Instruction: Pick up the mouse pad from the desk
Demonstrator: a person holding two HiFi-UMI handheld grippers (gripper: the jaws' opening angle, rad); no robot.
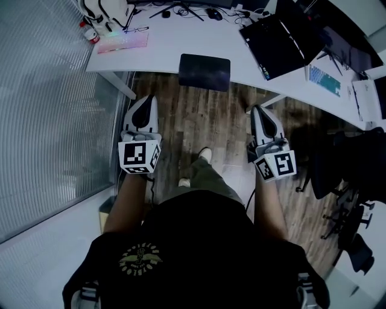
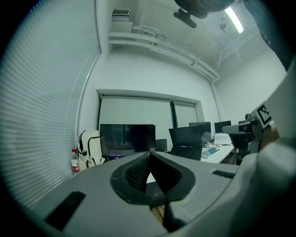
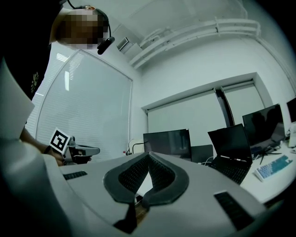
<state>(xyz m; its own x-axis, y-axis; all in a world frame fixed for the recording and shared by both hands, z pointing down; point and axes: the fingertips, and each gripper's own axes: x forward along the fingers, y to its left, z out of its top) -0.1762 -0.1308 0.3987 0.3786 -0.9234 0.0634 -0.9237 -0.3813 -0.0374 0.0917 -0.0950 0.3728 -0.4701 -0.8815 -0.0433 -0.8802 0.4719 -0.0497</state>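
The mouse pad (image 1: 204, 71) is a dark rectangle lying at the near edge of the white desk (image 1: 175, 45), slightly overhanging it. My left gripper (image 1: 148, 98) hovers over the wooden floor, short of the desk and left of the pad. My right gripper (image 1: 256, 108) is held level with it, to the pad's right. Both grippers are shut with nothing between the jaws. In the left gripper view the jaw tips (image 2: 149, 153) meet, and the same shows in the right gripper view (image 3: 148, 155). The pad is hidden in both gripper views.
An open black laptop (image 1: 283, 39) and a blue keyboard (image 1: 325, 79) sit on the desk's right. A pink keyboard (image 1: 122, 41), a white backpack (image 1: 105, 12) and a bottle (image 1: 90, 33) are at the left. Blinds (image 1: 48, 121) line the left side. An office chair (image 1: 350, 175) stands at the right.
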